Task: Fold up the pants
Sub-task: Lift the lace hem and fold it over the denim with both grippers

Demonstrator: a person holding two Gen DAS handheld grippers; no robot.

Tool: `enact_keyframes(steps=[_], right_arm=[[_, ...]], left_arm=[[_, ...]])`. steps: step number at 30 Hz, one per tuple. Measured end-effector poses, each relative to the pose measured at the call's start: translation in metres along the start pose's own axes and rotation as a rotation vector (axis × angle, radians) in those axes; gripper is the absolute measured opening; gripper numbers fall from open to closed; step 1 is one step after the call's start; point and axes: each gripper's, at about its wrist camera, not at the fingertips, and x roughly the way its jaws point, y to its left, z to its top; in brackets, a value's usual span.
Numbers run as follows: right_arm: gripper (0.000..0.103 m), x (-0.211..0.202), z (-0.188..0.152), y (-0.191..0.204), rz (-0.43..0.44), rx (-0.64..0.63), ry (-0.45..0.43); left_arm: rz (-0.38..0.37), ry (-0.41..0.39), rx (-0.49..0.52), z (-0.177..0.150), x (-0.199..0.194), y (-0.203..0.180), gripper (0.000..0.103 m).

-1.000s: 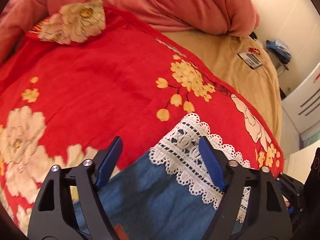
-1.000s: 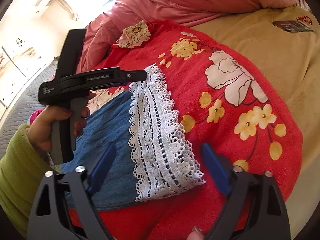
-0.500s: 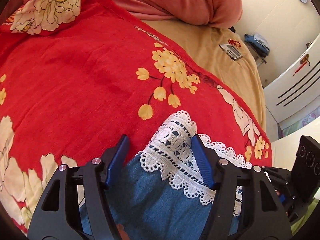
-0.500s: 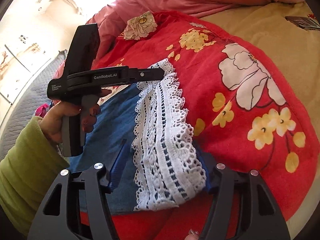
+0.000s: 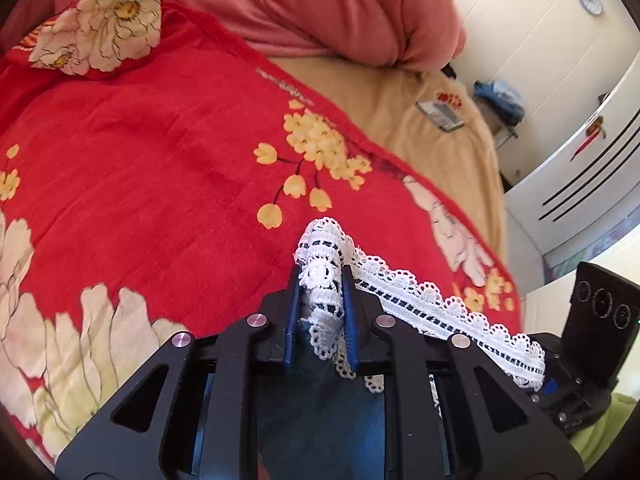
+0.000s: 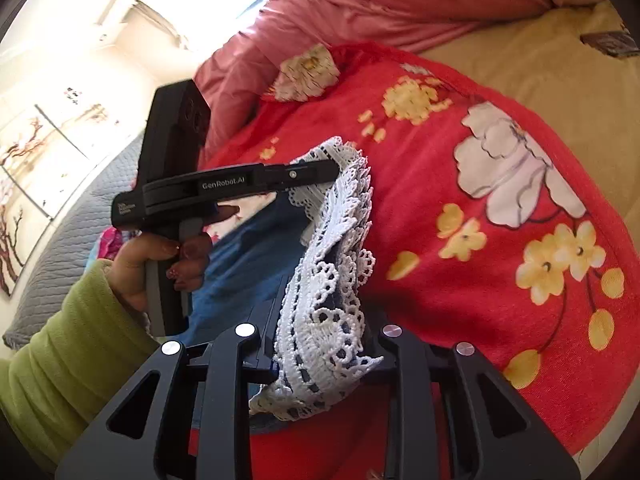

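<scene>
1. The red floral blanket [image 5: 168, 168] covers most of the bed; ahead of the left gripper [image 5: 320, 300] it lies broad and bare up to the pink duvet [image 5: 328, 8] heaped at the far end.
2. Beyond the blanket's right border a tan sheet [image 5: 420, 120] runs to the mattress edge, with a small flat packet [image 5: 440, 114] resting on it and a white cabinet [image 5: 580, 168] close past that edge.
3. In the right wrist view, open red blanket stretches to the right of the right gripper [image 6: 324, 344], and a grey quilted cover [image 6: 60, 240] lies to the left, past the person's left hand [image 6: 160, 264] in its green sleeve [image 6: 68, 344].
4. The pants [image 6: 248, 248], blue denim with a white lace hem [image 5: 432, 304], lie on the blanket at its near side.
5. The left gripper's jaws are closing, pinching one corner of the lace hem, which bunches up between the blue pads.
6. The right gripper's jaws are closing too, with the hem's other corner gathered between them; the lace band spans from one gripper to the other.
</scene>
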Motion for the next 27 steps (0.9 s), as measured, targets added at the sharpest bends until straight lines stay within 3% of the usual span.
enact_keyframes(steps=[12, 19, 25, 26, 27], right_arm=[[0.021, -0.024, -0.011, 0.106, 0.054, -0.299, -0.103], [0.021, -0.002, -0.021, 0.17, 0.092, -0.445, -0.06], [0.021, 0.048, -0.044, 0.199, 0.026, -0.543, 0.027], [0.021, 0.056, -0.05, 0.203, 0.01, -0.568, 0.044], [0.021, 0.062, -0.056, 0.207, -0.001, -0.59, 0.057]], left_arm=[[-0.121, -0.223, -0.012, -0.03, -0.11, 0.003, 0.011], [-0.08, -0.279, -0.08, -0.067, -0.163, 0.028, 0.011], [0.0, -0.286, -0.196, -0.109, -0.177, 0.067, 0.014], [0.01, -0.295, -0.204, -0.116, -0.181, 0.07, 0.016], [0.007, -0.317, -0.227, -0.125, -0.188, 0.074, 0.028]])
